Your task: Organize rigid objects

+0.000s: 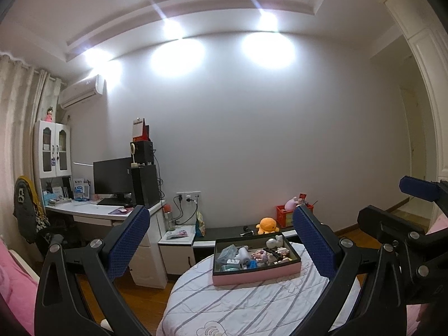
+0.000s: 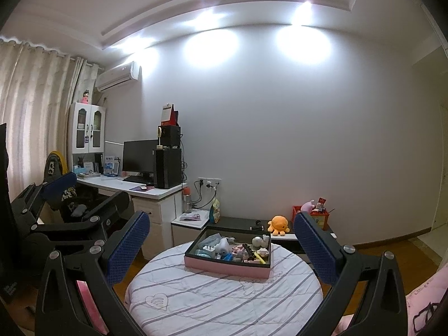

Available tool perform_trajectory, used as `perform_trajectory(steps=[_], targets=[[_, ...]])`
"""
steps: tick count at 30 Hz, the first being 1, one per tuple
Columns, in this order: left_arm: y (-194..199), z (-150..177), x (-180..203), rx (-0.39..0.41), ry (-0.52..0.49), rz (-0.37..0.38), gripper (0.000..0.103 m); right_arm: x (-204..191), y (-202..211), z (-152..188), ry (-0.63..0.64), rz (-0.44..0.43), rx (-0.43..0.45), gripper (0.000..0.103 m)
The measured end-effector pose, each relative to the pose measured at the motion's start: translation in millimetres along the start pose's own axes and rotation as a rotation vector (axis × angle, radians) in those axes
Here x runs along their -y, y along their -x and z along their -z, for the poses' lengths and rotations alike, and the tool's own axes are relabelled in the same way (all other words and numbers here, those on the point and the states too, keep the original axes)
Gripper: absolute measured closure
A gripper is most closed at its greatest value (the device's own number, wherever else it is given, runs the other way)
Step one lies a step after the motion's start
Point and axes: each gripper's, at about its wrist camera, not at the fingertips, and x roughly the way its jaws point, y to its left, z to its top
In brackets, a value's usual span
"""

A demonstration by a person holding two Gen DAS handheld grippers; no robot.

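A shallow pink box (image 1: 256,275) (image 2: 224,267) with a dark inside stands on a round table under a white striped cloth (image 1: 238,308) (image 2: 218,299). It holds several small rigid items, among them a white plug adapter (image 1: 232,261) (image 2: 208,249), a white figurine (image 1: 273,241) (image 2: 259,240) and a blue piece (image 1: 252,264). My left gripper (image 1: 221,240) is open, well back from the box, nothing between its blue pads (image 1: 128,240). My right gripper (image 2: 222,245) is open too and empty. The other gripper shows at each view's edge.
A white desk (image 2: 156,191) with a monitor and black tower stands to the left. A low dark bench (image 2: 240,221) behind the table carries an orange plush octopus (image 2: 277,224) and a red crate (image 2: 319,218). Pink fabric (image 1: 16,288) lies at both sides. Wooden floor surrounds the table.
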Motion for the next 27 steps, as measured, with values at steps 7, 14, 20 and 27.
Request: perform_trajectory(steps=[7,14,20,27], targets=[[0.4,0.0,0.5,0.000,-0.002,-0.004,0.000,-0.9,1.2,0.0,-0.001,-0.001,0.000,0.000],[0.8,-0.4,0.0,-0.003,-0.003,-0.004,0.000,-0.8,1.3,0.1,-0.001,0.000,-0.002,0.000],[2.2,-0.3,-0.8,-0.003,-0.004,-0.013,0.000,-0.5,1.1,0.3,0.000,0.001,-0.004,0.000],[4.8,-2.9,-1.8,-0.002,-0.008,-0.016,0.000,-0.3,1.0,-0.2,0.001,0.002,-0.004,0.000]])
